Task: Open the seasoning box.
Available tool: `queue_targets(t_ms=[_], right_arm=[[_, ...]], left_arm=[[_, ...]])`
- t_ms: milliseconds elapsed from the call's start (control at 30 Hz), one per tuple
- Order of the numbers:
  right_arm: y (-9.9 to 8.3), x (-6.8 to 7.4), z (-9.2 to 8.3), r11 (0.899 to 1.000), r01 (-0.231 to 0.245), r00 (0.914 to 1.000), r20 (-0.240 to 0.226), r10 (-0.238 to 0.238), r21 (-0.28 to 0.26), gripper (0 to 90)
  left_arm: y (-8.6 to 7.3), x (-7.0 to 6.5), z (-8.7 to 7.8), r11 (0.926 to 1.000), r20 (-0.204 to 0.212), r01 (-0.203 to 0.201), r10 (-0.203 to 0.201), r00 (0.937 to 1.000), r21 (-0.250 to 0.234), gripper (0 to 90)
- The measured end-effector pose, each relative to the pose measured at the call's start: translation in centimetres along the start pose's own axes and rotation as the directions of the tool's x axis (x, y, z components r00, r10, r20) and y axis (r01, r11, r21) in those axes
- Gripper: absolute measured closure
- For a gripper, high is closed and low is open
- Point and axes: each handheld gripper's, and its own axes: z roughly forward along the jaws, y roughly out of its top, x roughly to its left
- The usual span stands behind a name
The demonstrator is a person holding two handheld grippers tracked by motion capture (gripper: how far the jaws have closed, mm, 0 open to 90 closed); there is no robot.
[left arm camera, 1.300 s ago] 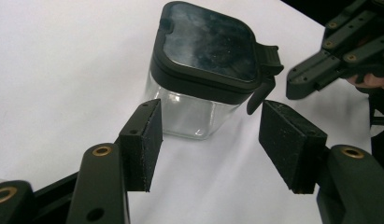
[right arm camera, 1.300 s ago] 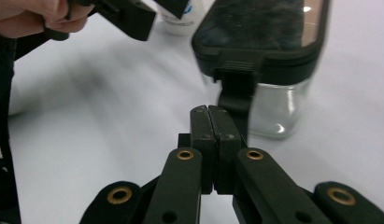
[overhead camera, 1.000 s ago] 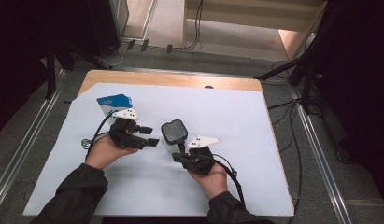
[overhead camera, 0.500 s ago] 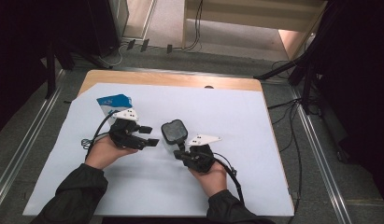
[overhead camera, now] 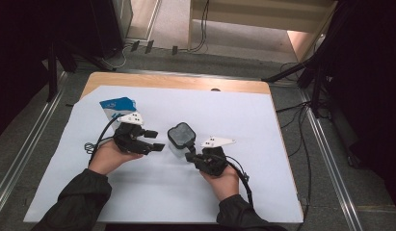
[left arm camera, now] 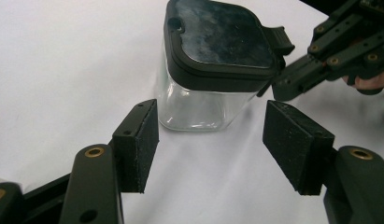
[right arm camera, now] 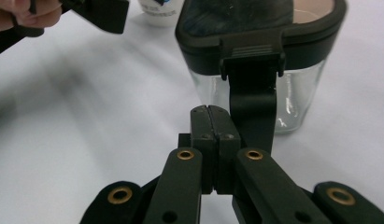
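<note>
A wooden table (overhead camera: 176, 82) carried a pale white sheet (overhead camera: 263, 192) over most of its top, and directly on that sheet stood a clear square glass jar with a black clip lid (overhead camera: 180, 138) and a blue-and-white carton (overhead camera: 116, 107), well apart.

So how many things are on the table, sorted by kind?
Jars: 1, the jar with a black lid
Cartons: 1, the carton, blue and white
Tongs: 2, left tongs and right tongs
Total: 4
</note>
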Motion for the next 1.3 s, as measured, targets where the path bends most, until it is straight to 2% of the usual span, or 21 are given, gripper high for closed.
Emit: queue_targets(t_ms=[133,267,333,367,433,467,500,533,567,600,633,667,733,833,900,967,1033,1067,1133,1300], right_arm=[[0.1,-0.5,-0.4,1.0,-0.002,0.9999,0.011,0.002,-0.009,90.0],[0.2,-1.1,-0.9,1.0,-0.02,0.9995,0.024,0.02,-0.015,90.0],[0.2,-1.4,-1.1,0.999,-0.024,0.9993,0.029,0.025,-0.021,90.0],[0.2,-1.7,-1.3,0.999,-0.036,0.9987,0.035,0.037,-0.019,90.0],[0.3,-2.1,-1.5,0.999,-0.041,0.9984,0.039,0.042,-0.02,90.0],[0.3,-2.1,-1.5,0.999,-0.041,0.9984,0.039,0.042,-0.02,90.0],[0.3,-2.2,-1.5,0.999,-0.043,0.9981,0.042,0.044,-0.017,90.0],[0.3,-2.5,-1.7,0.999,-0.051,0.9976,0.047,0.052,-0.014,90.0],[0.3,-2.5,-1.7,0.999,-0.051,0.9976,0.047,0.052,-0.014,90.0],[0.3,-2.8,-1.7,0.998,-0.054,0.9974,0.048,0.054,-0.009,90.0],[0.3,-2.9,-1.7,0.999,-0.053,0.9974,0.049,0.053,-0.009,90.0],[0.3,-2.9,-1.7,0.999,-0.053,0.9974,0.049,0.053,-0.009,90.0],[0.5,-3.1,-1.8,0.999,-0.048,0.9973,0.055,0.048,-0.003,90.0],[0.7,-3.5,-1.9,0.999,-0.043,0.9973,0.059,0.043,0.001,90.0],[0.7,-3.6,-1.9,0.999,-0.044,0.9972,0.061,0.043,0.004,90.0],[0.8,-3.9,-1.9,0.999,-0.037,0.9977,0.057,0.036,0.008,90.0],[0.8,-4.1,-1.9,0.999,-0.036,0.9978,0.056,0.035,0.015,90.0],[0.9,-4.4,-1.8,0.999,-0.034,0.9979,0.055,0.033,0.028,90.0],[1.0,-4.5,-1.7,0.999,-0.028,0.998,0.057,0.026,0.034,90.0],[1.4,-5.0,-1.3,0.999,-0.023,0.9982,0.056,0.021,0.035,90.0]], left_arm=[[0.1,-0.3,0.3,0.9998,-0.006,-0.015,0.015,0.9999,0.011,38.1],[0.1,-0.3,0.7,0.9998,0.004,-0.021,0.021,0.9998,0.005,43.9],[0.1,-0.3,0.8,0.9995,-0.008,-0.03,0.03,0.9995,0.0,50.6],[0.1,-0.1,0.9,0.9997,-0.007,-0.026,0.026,0.9996,0.0,59.4],[0.1,0.0,1.1,0.9997,-0.019,-0.024,0.024,0.9995,-0.007,69.7],[0.1,0.0,1.1,0.9997,-0.019,-0.024,0.024,0.9995,-0.007,73.7],[0.2,0.0,1.2,0.9997,-0.021,-0.022,0.021,0.9995,-0.011,73.7],[0.2,0.2,1.3,0.9997,-0.018,-0.01,0.01,0.9998,-0.022,80.7],[0.3,0.3,1.5,0.9996,-0.007,0.019,-0.019,0.9998,-0.023,80.7],[0.3,0.4,1.7,0.9993,-0.013,0.032,-0.032,0.9994,-0.021,86.9],[0.5,0.5,1.8,0.9993,-0.018,0.035,-0.035,0.9992,-0.013,88.9],[0.6,0.6,2.0,0.9991,-0.008,0.042,-0.042,0.9991,-0.012,88.9],[1.3,0.6,2.5,0.9999,-0.024,0.014,-0.014,0.9996,-0.005,90.0],[1.6,0.6,3.0,0.9999,-0.03,-0.005,0.005,0.9995,0.009,89.8],[1.6,0.7,3.2,1.0,-0.027,0.0,0.0,0.9996,0.007,89.7],[1.5,0.9,3.6,0.9994,-0.008,0.031,-0.031,0.9995,-0.014,89.5],[1.5,0.7,4.0,0.9996,-0.014,0.021,-0.021,0.9997,-0.018,88.9],[1.5,0.5,4.0,0.9999,-0.02,0.0,0.0,0.9998,-0.01,88.6],[1.5,0.5,4.0,0.9999,-0.016,0.0,0.0,0.9999,-0.012,88.2],[1.3,0.0,4.4,0.9998,-0.018,-0.007,0.007,0.9998,0.019,88.0]])
